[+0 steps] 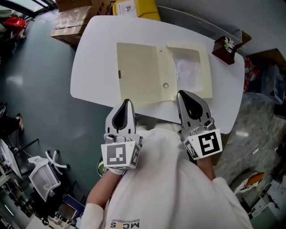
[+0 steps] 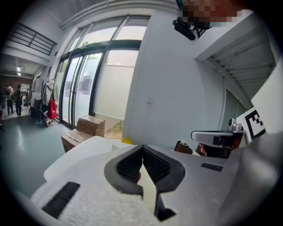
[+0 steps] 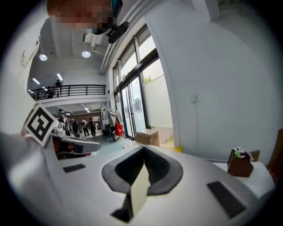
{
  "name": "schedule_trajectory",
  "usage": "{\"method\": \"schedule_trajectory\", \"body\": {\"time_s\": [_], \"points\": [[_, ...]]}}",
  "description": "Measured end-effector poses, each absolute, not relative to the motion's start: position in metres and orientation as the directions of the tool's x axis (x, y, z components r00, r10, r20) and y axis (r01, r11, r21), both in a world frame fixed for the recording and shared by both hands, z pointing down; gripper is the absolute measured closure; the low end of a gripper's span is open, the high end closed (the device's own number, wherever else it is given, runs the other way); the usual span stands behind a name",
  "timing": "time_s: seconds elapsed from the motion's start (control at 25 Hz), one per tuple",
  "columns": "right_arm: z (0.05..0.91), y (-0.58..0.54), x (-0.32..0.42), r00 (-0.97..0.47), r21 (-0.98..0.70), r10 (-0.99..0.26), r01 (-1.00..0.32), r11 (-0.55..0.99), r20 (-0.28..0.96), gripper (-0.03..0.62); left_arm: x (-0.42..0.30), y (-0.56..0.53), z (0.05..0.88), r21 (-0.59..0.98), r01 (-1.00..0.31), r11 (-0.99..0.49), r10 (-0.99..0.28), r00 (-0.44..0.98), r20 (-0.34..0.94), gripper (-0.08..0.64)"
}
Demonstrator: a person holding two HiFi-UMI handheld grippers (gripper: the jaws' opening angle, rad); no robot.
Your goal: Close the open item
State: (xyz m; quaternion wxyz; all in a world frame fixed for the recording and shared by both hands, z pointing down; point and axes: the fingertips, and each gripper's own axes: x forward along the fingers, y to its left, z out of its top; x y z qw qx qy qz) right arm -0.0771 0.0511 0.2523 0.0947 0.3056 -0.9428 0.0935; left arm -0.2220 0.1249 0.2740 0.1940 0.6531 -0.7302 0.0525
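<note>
A cream folder [image 1: 138, 74] lies open and flat on the white table [image 1: 94, 53]. Its right half [image 1: 203, 67] holds a white sheet [image 1: 187, 74], and a small round clasp [image 1: 166, 85] sits near the middle fold. My left gripper [image 1: 127, 102] hovers at the folder's near edge, jaws shut and nothing in them. My right gripper [image 1: 182, 93] is over the near edge of the right half, also shut and empty. Both gripper views look level across the room. The left gripper [image 2: 142, 148] and the right gripper [image 3: 143, 150] show closed pads, with a cream sliver through the gap behind the tips.
A small brown box with a plant [image 1: 227, 48] stands on the table's far right corner. Cardboard boxes [image 1: 73, 22] and a yellow object [image 1: 134, 9] sit on the floor beyond the table. A white chair base [image 1: 42, 172] is at the lower left.
</note>
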Motion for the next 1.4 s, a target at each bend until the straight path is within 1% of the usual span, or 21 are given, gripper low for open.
{"method": "schedule_trajectory", "body": {"time_s": [0.08, 0.24, 0.44, 0.8, 0.84, 0.88, 0.96, 1.12, 1.2, 1.4], "points": [[0.250, 0.051, -0.085, -0.806, -0.114, -0.549, -0.581, 0.806, 0.224, 0.575, -0.231, 0.122, 0.277, 0.162, -0.977, 0.141, -0.935, -0.077, 0.347, 0.534], [0.251, 0.047, -0.096, -0.818, -0.126, -0.533, -0.565, 0.816, 0.217, 0.575, -0.249, 0.117, 0.284, 0.136, -0.975, 0.177, -0.917, -0.113, 0.382, 0.534], [0.257, 0.042, -0.112, -0.835, -0.135, -0.504, -0.538, 0.832, 0.222, 0.575, -0.271, 0.102, 0.296, 0.102, -0.984, 0.147, -0.913, -0.095, 0.397, 0.532], [0.284, 0.036, -0.138, -0.875, -0.141, -0.420, -0.460, 0.877, 0.239, 0.575, -0.291, 0.095, 0.346, 0.156, -0.972, 0.175, -0.858, -0.073, 0.509, 0.527], [0.288, 0.036, -0.140, -0.878, -0.145, -0.412, -0.453, 0.880, 0.242, 0.575, -0.292, 0.095, 0.354, 0.163, -0.970, 0.178, -0.849, -0.067, 0.524, 0.504], [0.292, 0.037, -0.143, -0.881, -0.150, -0.405, -0.447, 0.882, 0.244, 0.575, -0.293, 0.094, 0.362, 0.171, -0.969, 0.180, -0.839, -0.060, 0.541, 0.466], [0.298, 0.037, -0.148, -0.886, -0.160, -0.389, -0.434, 0.886, 0.252, 0.575, -0.295, 0.093, 0.377, 0.187, -0.965, 0.184, -0.817, -0.045, 0.574, 0.431], [0.307, 0.039, -0.159, -0.899, -0.188, -0.348, -0.403, 0.896, 0.268, 0.575, -0.297, 0.093, 0.412, 0.233, -0.952, 0.196, -0.779, -0.007, 0.627, 0.405], [0.314, 0.038, -0.160, -0.900, -0.193, -0.338, -0.396, 0.898, 0.276, 0.575, -0.295, 0.093, 0.433, 0.265, -0.941, 0.210, -0.757, 0.015, 0.654, 0.382], [0.329, 0.034, -0.161, -0.899, -0.215, -0.325, -0.393, 0.894, 0.293, 0.575, -0.299, 0.091, 0.464, 0.270, -0.928, 0.256, -0.723, 0.002, 0.691, 0.376]]}}
